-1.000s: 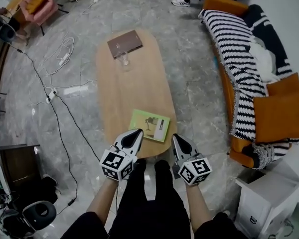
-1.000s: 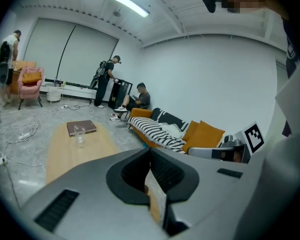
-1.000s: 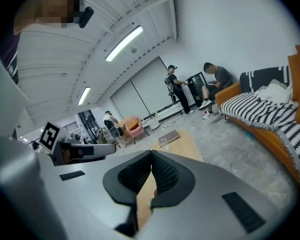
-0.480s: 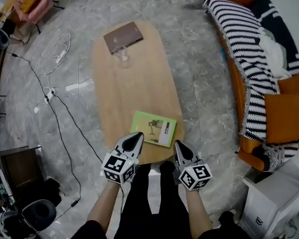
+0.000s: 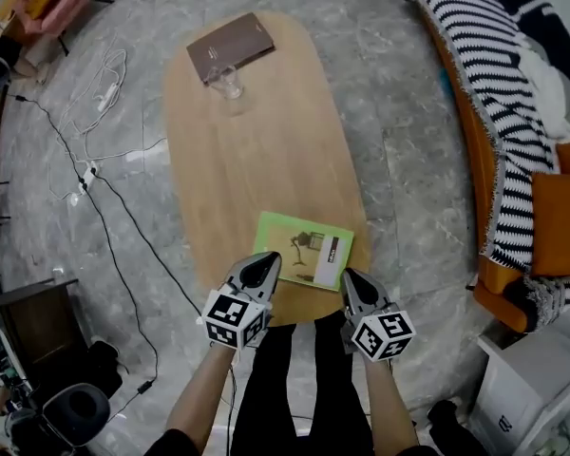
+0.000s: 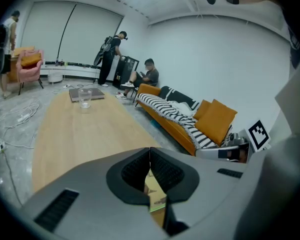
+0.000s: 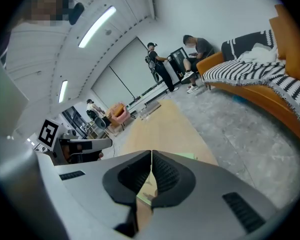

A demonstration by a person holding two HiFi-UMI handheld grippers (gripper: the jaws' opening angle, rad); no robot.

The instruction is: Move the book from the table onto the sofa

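Observation:
A green-covered book (image 5: 304,249) lies flat near the front end of the oval wooden table (image 5: 256,150). My left gripper (image 5: 265,265) hangs just off the book's front left corner, jaws shut and empty. Over the book's front right corner my right gripper (image 5: 350,279) is also shut with nothing in it. Through the closed jaws, a strip of the book (image 6: 155,196) shows in the left gripper view and the book (image 7: 147,191) again in the right gripper view. The orange sofa (image 5: 513,112), draped with a striped blanket, runs along the right.
A brown book (image 5: 230,47) and a glass (image 5: 231,84) sit at the table's far end. Cables (image 5: 104,160) trail across the grey floor on the left. An orange cushion (image 5: 560,221) lies on the sofa, and a white cabinet (image 5: 537,388) stands at the lower right. People (image 6: 110,59) stand and sit at the room's far end.
Both grippers have come down toward the table's front end, closer to the green book. The view has shifted so the table and book sit nearer. Jaws stayed shut.

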